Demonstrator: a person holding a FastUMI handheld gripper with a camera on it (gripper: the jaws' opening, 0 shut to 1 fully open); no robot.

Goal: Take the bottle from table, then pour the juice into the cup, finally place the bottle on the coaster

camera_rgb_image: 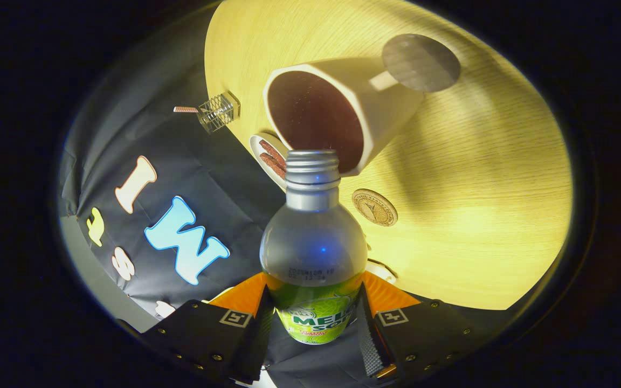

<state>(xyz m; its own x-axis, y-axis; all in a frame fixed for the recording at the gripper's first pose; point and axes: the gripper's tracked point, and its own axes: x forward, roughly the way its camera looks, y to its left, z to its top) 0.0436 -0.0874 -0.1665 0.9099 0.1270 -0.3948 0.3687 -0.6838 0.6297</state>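
My gripper (314,315) is shut on a silvery bottle (313,248) with a green label, both fingers pressing its lower body. The whole view is tilted, so the bottle leans toward the cup. Its uncapped threaded neck (312,168) sits right at the rim of the white cup (386,108), whose dark inside (313,118) faces me. A grey round coaster (421,62) lies on the wooden table (477,205) just beyond the cup. A small round cork coaster (374,207) lies on the table beside the bottle's shoulder.
A white plate with brown snacks (268,156) sits by the cup's rim near the table edge. A small wire basket (219,112) stands at the table edge further off. A white object (380,269) peeks out by the right finger.
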